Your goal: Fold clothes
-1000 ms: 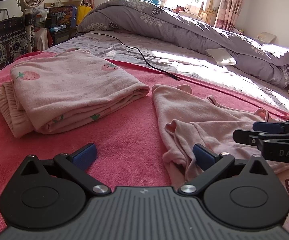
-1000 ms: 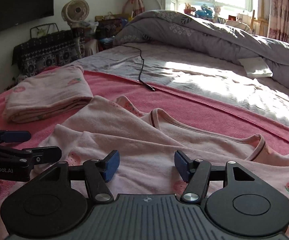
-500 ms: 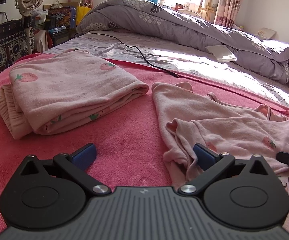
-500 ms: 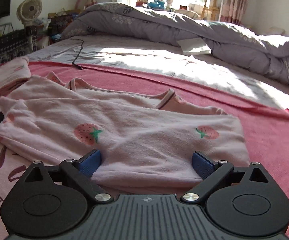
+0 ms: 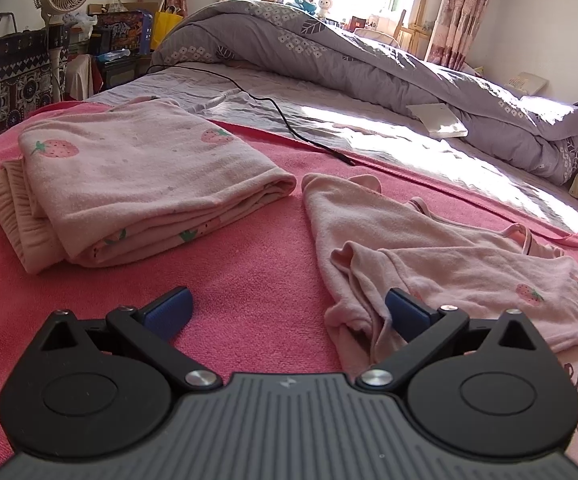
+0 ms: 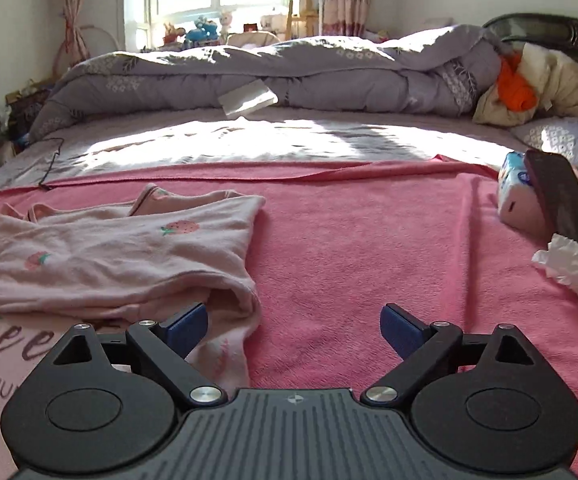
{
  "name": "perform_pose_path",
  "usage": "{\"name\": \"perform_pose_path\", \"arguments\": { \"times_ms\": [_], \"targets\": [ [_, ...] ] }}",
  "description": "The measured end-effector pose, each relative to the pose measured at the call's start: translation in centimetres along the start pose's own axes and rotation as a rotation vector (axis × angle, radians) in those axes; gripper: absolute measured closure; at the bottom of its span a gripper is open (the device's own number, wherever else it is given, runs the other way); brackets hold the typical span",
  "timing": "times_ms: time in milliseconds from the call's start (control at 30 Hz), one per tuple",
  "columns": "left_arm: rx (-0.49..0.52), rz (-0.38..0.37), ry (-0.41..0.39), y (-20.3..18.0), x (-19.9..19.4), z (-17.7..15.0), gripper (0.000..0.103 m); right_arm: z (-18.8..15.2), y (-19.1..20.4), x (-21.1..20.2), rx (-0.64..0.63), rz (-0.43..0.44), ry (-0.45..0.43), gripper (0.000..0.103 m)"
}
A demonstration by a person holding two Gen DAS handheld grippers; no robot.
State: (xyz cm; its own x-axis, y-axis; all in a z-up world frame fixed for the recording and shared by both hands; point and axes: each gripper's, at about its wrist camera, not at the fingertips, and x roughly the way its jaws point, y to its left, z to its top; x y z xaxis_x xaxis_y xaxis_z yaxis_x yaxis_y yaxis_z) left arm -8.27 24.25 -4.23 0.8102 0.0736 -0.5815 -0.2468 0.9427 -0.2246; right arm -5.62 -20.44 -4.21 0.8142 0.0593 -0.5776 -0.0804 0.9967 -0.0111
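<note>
A pale pink cotton garment printed with strawberries lies folded into a thick, neat rectangle toward the left edge of the pink terry blanket. Well apart to its right, a second pale pink strawberry-print top with dark-trimmed neckline lies rumpled and partly folded, its near end bunched, reaching the blanket's near edge.

The right claw, closing slightly, straddles the pink shirt's edge.
</note>
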Motion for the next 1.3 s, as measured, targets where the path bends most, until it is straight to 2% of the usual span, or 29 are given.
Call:
{"name": "perform_pose_path", "arguments": {
  "times_ms": [33,100,167,267,367,467,500,600,667,733,800,867,1000,1033,1100,1200,1233,1267,1300],
  "targets": [
    [-0.022,-0.008,-0.003,0.3,-0.4,0.0,0.001,-1.1,-0.4,-1.5,-0.013,0.023,-0.015,0.009],
    [-0.038,0.029,0.002,0.4,-2.1,-0.2,0.001,-3.8,-1.9,-5.0,0.005,0.086,-0.062,0.008],
    [0.018,0.086,-0.028,-0.5,-5.3,-1.2,0.002,-6.5,-3.4,-8.5,0.042,0.151,-0.113,0.007],
    [0.096,0.07,-0.096,-1.4,-11.6,-3.9,0.002,-10.1,-5.9,-12.6,0.14,0.273,-0.135,0.006],
    [0.102,0.017,-0.101,-1.6,-16.9,-7.0,0.001,-13.1,-7.7,-15.0,0.208,0.365,-0.106,0.006],
    [0.111,-0.006,-0.085,-1.8,-21.2,-10.6,0.001,-16.0,-8.6,-16.8,0.262,0.388,-0.081,0.006],
    [0.12,0.009,-0.083,-1.8,-22.0,-11.5,0.001,-16.6,-8.7,-17.0,0.267,0.382,-0.069,0.006],
    [0.2,0.118,-0.073,-2.7,-24.2,-15.0,0.001,-18.4,-8.5,-17.6,0.276,0.386,-0.039,0.006],
    [0.274,0.14,-0.061,-3.5,-24.9,-17.3,0.001,-19.4,-8.0,-17.9,0.258,0.396,-0.033,0.007],
    [0.315,0.115,-0.036,-4.0,-24.9,-19.0,0.001,-19.8,-7.3,-18.2,0.221,0.39,-0.036,0.007],
    [0.314,0.088,-0.004,-4.1,-24.2,-20.0,0.001,-19.9,-7.0,-17.9,0.218,0.394,-0.039,0.008],
    [0.267,0.089,0.023,-3.8,-23.1,-20.3,0.002,-19.9,-6.8,-17.4,0.231,0.397,-0.042,0.009],
    [0.075,0.048,0.044,-1.7,-21.3,-20.0,0.025,-20.1,-6.4,-16.0,0.242,0.403,-0.018,0.016],
    [0.063,0.026,0.047,-1.5,-21.0,-20.0,0.032,-20.1,-6.2,-15.6,0.24,0.406,-0.009,0.019],
    [0.056,-0.003,0.069,-1.6,-20.4,-20.0,0.033,-20.1,-5.8,-15.1,0.233,0.416,0.003,0.021],
    [0.051,-0.026,0.082,-1.7,-20.0,-20.4,0.046,-20.0,-5.1,-14.7,0.215,0.44,0.007,0.022],
    [0.036,-0.037,0.086,-1.6,-20.0,-20.4,0.06,-19.9,-4.9,-14.6,0.205,0.45,0.011,0.028],
    [0.015,-0.059,0.103,-1.4,-20.0,-20.3,0.068,-19.7,-4.6,-14.4,0.193,0.462,0.03,0.033],
    [-0.004,-0.081,0.113,-1.2,-20.0,-20.2,0.078,-19.6,-4.4,-14.3,0.186,0.468,0.05,0.047]
  ]
}}
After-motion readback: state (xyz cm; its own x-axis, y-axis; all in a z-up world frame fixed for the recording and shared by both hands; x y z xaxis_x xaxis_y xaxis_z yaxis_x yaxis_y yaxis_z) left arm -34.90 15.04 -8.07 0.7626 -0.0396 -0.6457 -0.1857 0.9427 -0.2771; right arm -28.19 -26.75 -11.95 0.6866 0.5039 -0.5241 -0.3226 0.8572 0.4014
